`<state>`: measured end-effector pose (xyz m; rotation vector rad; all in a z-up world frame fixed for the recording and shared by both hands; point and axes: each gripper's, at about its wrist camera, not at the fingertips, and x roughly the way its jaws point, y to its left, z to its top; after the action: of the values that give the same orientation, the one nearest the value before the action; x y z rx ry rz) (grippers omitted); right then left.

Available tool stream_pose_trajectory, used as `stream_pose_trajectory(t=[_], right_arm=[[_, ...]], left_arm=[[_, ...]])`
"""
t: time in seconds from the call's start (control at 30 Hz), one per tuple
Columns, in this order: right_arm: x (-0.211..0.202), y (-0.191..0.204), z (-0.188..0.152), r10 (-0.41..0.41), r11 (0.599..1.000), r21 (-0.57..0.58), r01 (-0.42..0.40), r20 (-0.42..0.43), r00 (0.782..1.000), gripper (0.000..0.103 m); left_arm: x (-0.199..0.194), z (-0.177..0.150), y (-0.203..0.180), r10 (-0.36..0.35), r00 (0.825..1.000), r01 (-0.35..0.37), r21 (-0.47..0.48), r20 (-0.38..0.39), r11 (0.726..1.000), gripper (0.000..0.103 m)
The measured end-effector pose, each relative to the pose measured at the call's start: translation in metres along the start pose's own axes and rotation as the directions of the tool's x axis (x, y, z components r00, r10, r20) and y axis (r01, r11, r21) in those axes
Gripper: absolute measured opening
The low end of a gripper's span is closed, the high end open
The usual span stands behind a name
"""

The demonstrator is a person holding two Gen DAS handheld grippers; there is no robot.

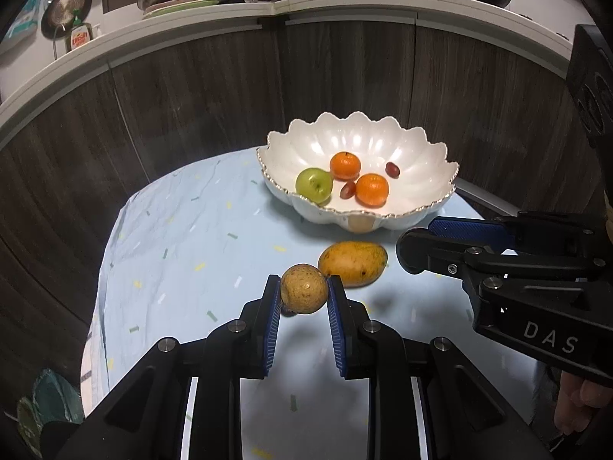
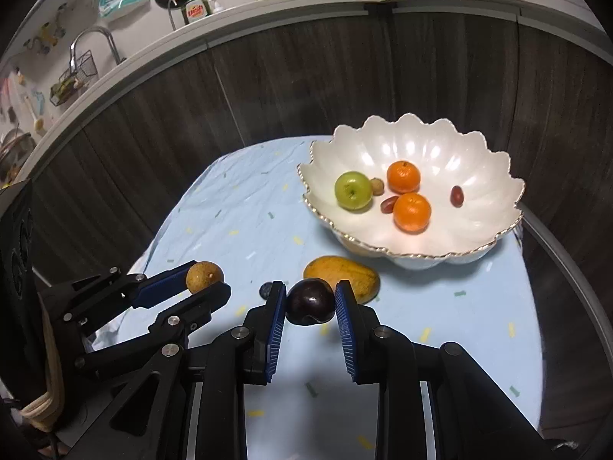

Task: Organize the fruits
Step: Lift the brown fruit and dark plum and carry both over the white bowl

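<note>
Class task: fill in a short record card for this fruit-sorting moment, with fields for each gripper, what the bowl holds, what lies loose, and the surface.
left gripper: shut on brown fruit
right gripper: around plum, pads touching or nearly so
bowl: white, scalloped; holds green apple, two oranges, two small red fruits, one small tan fruit
loose on cloth: mango, in front of bowl; small dark berry
surface: light blue tablecloth
</note>
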<state>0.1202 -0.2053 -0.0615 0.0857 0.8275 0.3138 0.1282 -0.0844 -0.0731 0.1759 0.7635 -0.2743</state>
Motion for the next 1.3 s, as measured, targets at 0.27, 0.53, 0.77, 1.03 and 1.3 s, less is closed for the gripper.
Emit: stream_pose_trajectory(t=[0.27, 0.53, 0.77, 1.03, 1.3], right_arm=[[-0.011, -0.013, 0.015, -0.019, 1.0, 0.023, 0.018, 0.044, 0.999, 0.028], [-0.015, -0.028, 0.032, -0.035, 0.998, 0.052, 0.031, 0.083, 0.996, 0.028], [-0.017, -0.042, 0.05, -0.057, 0.996, 0.068, 0.049, 0.12, 0.991, 0.028], [-0.015, -0.054, 0.068, -0.087, 0.994, 0.08, 0.075, 0.151, 0.985, 0.028], [-0.008, -0.069, 0.074, -0.103, 0.99, 0.113, 0.085, 0.159, 0.982, 0.028]], left_arm=[[0.002, 0.024, -0.008, -0.011, 1.0, 0.01, 0.013, 0.028, 1.0, 0.024], [0.007, 0.049, -0.012, -0.016, 0.998, 0.015, 0.026, 0.057, 1.0, 0.024], [0.013, 0.071, -0.015, -0.018, 0.996, 0.015, 0.039, 0.087, 0.999, 0.024], [0.026, 0.094, -0.016, -0.014, 0.994, 0.01, 0.037, 0.106, 0.999, 0.024], [0.041, 0.104, -0.018, -0.013, 0.994, 0.009, 0.04, 0.104, 0.999, 0.024]])
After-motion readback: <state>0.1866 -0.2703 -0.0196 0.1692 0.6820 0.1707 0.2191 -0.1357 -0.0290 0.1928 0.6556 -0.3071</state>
